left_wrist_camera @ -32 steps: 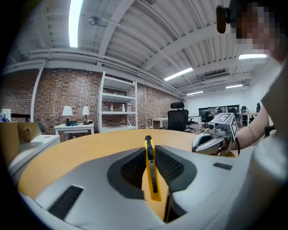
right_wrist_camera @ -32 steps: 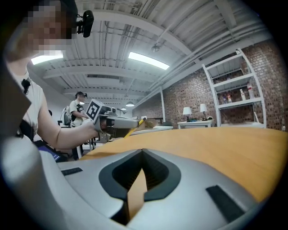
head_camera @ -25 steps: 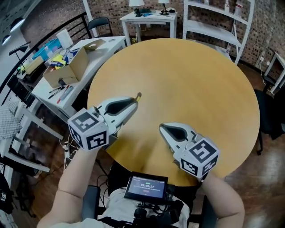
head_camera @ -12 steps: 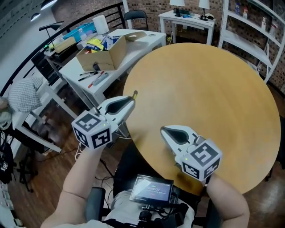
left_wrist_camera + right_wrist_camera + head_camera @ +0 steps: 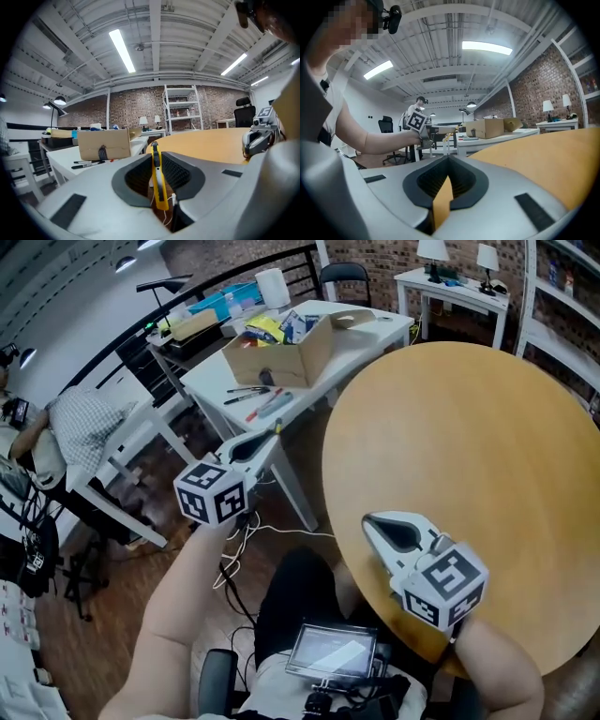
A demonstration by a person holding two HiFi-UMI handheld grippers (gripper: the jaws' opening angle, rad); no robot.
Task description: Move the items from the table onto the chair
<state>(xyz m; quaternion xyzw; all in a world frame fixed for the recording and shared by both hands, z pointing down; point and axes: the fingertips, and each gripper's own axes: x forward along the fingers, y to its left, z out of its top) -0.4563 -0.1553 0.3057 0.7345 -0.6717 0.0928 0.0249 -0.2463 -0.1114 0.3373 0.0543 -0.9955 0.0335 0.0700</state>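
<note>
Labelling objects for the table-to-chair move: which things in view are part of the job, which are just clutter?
Job: yellow utility knife clamped in left gripper; round table; right gripper, shut, empty.
Clutter: cardboard box, pens, paper roll, white desk.

No legible writing in any view.
The marker cubes [image 5: 217, 495] on the left gripper [image 5: 272, 437] and right gripper [image 5: 368, 520] carry only black-and-white square patterns, not letters or digits. The small screen [image 5: 333, 651] at the person's chest is lit, but its lines are too small to read.
</note>
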